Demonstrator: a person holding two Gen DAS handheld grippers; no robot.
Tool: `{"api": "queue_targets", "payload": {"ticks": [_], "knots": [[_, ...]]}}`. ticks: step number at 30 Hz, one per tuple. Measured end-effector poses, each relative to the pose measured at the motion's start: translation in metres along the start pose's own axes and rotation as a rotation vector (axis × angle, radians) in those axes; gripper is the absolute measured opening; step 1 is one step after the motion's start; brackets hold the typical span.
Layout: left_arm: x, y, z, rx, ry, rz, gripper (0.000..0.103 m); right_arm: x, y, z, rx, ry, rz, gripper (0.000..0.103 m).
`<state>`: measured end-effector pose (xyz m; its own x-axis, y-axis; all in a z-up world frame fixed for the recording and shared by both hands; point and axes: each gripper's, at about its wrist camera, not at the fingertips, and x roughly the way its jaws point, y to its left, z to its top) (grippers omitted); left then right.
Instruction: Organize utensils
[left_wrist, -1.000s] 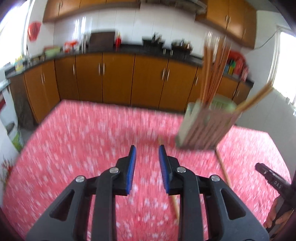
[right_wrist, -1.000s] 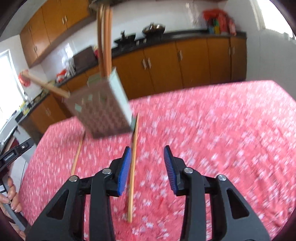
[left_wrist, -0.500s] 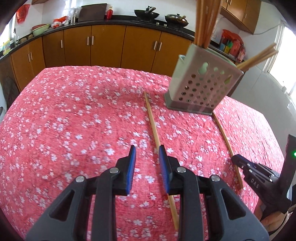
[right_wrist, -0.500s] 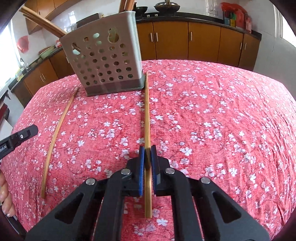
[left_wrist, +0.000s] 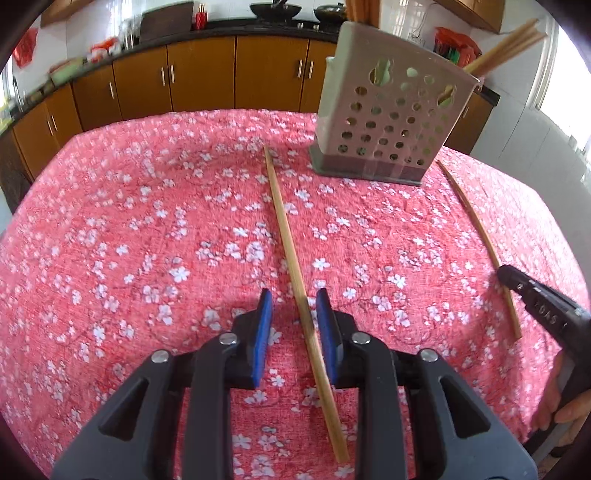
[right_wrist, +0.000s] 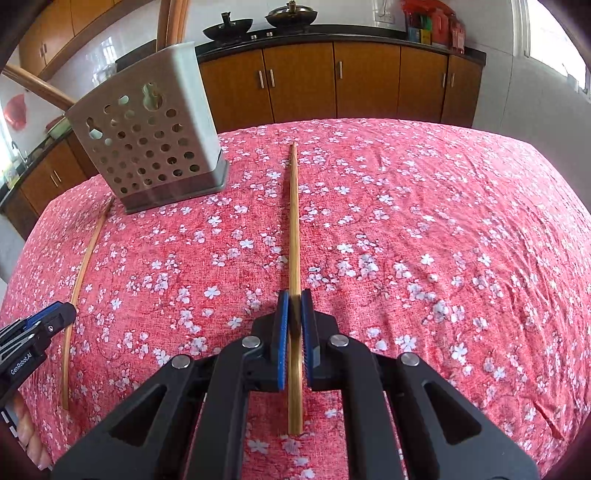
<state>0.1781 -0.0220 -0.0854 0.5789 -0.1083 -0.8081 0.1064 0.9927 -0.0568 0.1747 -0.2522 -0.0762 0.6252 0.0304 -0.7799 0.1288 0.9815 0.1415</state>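
Observation:
A perforated grey utensil holder (left_wrist: 391, 118) stands on the red flowered tablecloth with several chopsticks in it; it also shows in the right wrist view (right_wrist: 155, 136). My left gripper (left_wrist: 293, 301) is open, its blue pads either side of a wooden chopstick (left_wrist: 288, 236) lying on the cloth. My right gripper (right_wrist: 294, 301) is shut on a second chopstick (right_wrist: 294, 221), which points away from me. That second chopstick (left_wrist: 476, 229) lies right of the holder in the left wrist view, with the right gripper's tip (left_wrist: 517, 282) at it. The first chopstick (right_wrist: 83, 273) lies at the left in the right wrist view.
The table (right_wrist: 461, 221) is covered by the red cloth and drops off at the far and side edges. Brown kitchen cabinets (left_wrist: 207, 77) and a dark counter with pans stand behind it. The left gripper's tip (right_wrist: 48, 319) shows at the right wrist view's left edge.
Both grippers came down to the table. The right gripper closed on its chopstick. The left gripper moved right so that the other chopstick now lies between its open pads.

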Motion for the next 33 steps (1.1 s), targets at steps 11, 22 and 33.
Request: {"api": "queue_targets", "payload": {"ticks": [11,22,33], "knots": [[0.012,0.031,0.022,-0.025,-0.008,0.083,0.008,0.003,0.002,0.003,-0.028,-0.002,0.007,0.008],[0.017,0.065,0.033,-0.097,-0.042,0.083,0.010,0.014,-0.004,0.016,-0.048,-0.010,-0.036,0.008],[0.016,0.058,0.032,-0.079,-0.039,0.110,0.010,0.014,-0.007,0.017,-0.039,-0.011,-0.030,0.009]]}}
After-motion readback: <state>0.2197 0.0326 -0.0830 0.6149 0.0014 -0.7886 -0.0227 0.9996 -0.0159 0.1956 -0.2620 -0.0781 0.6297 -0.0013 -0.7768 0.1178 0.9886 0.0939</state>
